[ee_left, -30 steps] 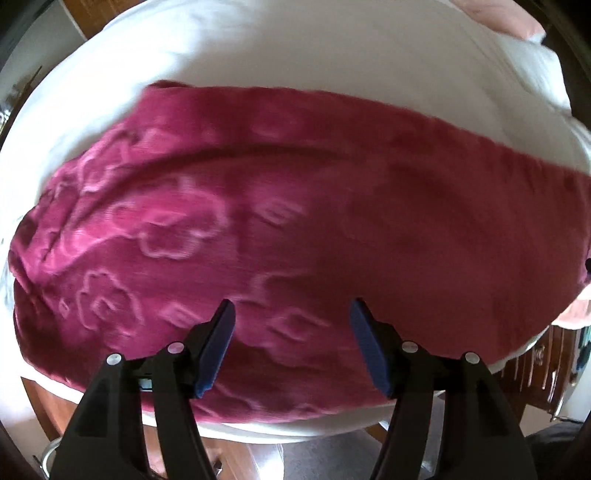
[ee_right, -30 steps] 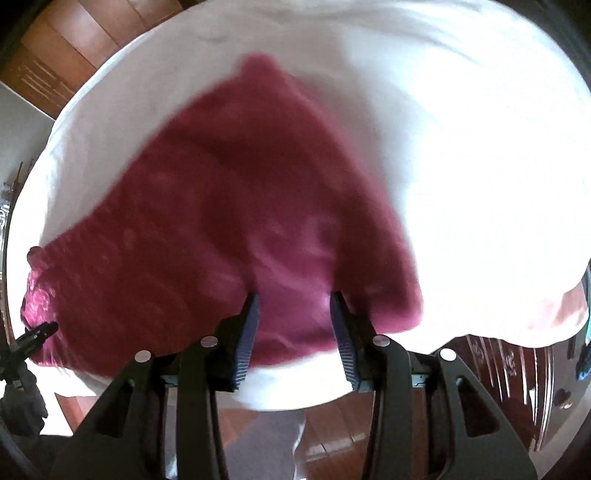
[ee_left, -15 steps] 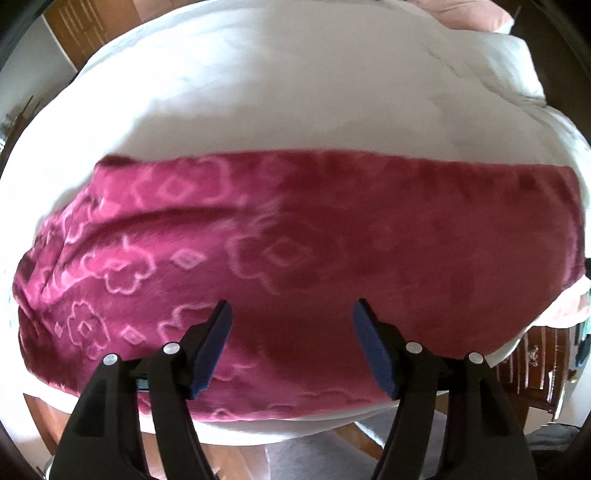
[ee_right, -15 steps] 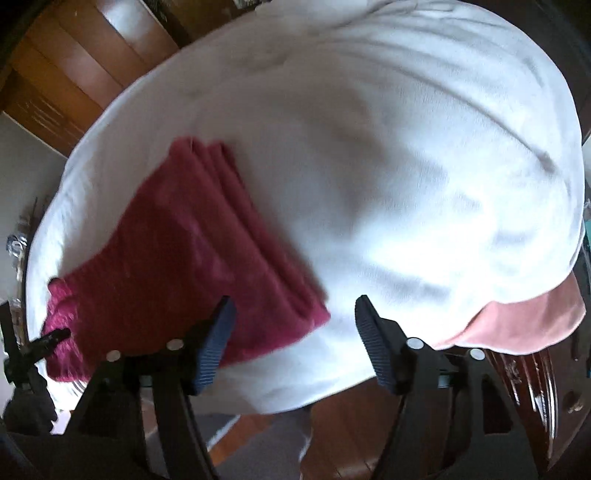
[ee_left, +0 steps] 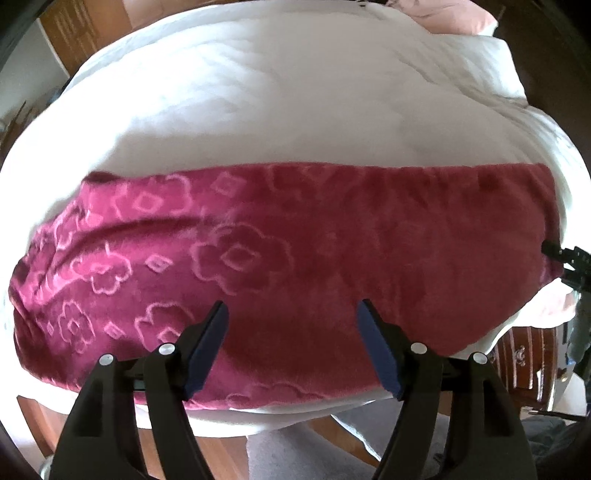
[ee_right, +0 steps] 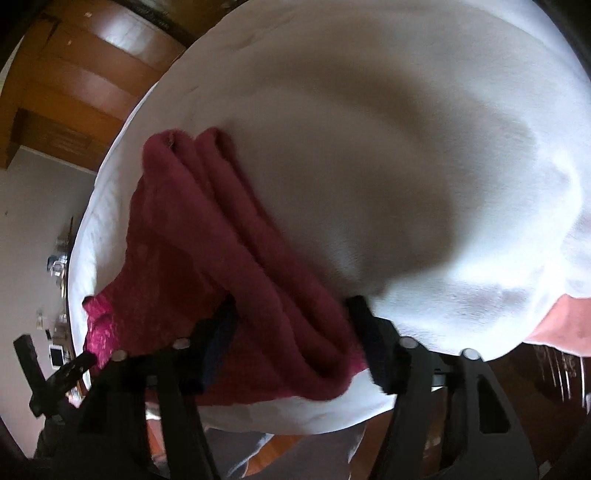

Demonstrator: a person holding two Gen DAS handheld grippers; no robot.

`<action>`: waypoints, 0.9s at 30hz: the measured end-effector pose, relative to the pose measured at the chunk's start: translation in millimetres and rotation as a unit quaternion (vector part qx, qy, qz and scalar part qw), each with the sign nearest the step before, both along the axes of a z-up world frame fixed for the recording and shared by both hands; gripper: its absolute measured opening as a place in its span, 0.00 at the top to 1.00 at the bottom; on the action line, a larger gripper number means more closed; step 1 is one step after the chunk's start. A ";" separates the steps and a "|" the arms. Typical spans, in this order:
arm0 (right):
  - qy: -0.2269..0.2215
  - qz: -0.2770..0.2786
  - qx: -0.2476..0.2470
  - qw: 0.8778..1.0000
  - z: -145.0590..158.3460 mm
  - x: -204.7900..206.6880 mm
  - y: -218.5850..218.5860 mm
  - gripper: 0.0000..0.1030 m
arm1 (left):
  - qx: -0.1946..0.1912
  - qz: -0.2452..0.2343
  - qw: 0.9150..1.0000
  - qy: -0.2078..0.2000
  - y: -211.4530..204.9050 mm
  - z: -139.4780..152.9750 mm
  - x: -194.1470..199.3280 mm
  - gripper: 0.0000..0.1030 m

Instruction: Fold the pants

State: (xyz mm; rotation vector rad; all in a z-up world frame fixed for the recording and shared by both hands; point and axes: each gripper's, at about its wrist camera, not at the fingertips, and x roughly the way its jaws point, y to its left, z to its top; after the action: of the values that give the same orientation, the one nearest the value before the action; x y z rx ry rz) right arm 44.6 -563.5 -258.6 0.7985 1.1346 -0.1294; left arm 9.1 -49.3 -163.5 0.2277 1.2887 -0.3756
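The pants (ee_left: 295, 266) are dark red fleece with pale pink flower outlines, folded into a long band across the near edge of a white bed. My left gripper (ee_left: 291, 314) is open and empty, hovering above the band's near middle. In the right wrist view the pants' folded end (ee_right: 236, 251) shows as several stacked layers. My right gripper (ee_right: 291, 314) is open, with its jaws either side of that folded end, low over it. The right gripper also shows in the left wrist view (ee_left: 569, 262) at the band's right end.
The white bedcover (ee_left: 295, 110) stretches away behind the pants. A pink pillow (ee_left: 458, 18) lies at the far right corner. Wooden floor (ee_right: 74, 85) and a dark wooden cabinet (ee_left: 524, 362) border the bed. A pink cloth (ee_right: 561, 321) hangs at the bed's right edge.
The left gripper has pulled back and up, so more of the bed shows. The right gripper has opened wider and swung to the pants' right end, now straddling the folded layers.
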 end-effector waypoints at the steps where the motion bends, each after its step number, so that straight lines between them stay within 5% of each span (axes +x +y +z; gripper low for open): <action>1: -0.002 0.007 0.004 1.000 -0.4 -4.6 -8.8 0.56 | -0.002 0.005 1.000 0.004 2.5 -1.4 -1.6 0.30; 4: -0.009 0.028 0.014 0.999 5.4 -5.3 -3.4 0.74 | -0.008 0.013 1.000 0.011 3.6 -3.7 0.7 0.30; 6: -0.014 0.040 0.012 0.999 15.4 -4.5 3.3 0.77 | -0.010 0.010 1.000 0.011 2.1 -4.7 1.2 0.30; 17: -0.096 0.106 0.034 0.989 94.7 6.6 45.7 0.78 | -0.028 0.023 0.999 0.018 16.0 -8.5 8.1 0.30; 27: -0.144 0.234 0.069 0.959 134.1 60.9 157.1 0.78 | -0.043 0.072 0.996 0.028 67.2 -11.9 15.6 0.30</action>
State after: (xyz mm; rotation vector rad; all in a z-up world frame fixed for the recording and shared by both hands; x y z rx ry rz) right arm 105.6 -406.4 -124.5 0.6250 1.0310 0.4538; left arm 24.8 17.9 -175.4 0.0515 1.3324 -0.3157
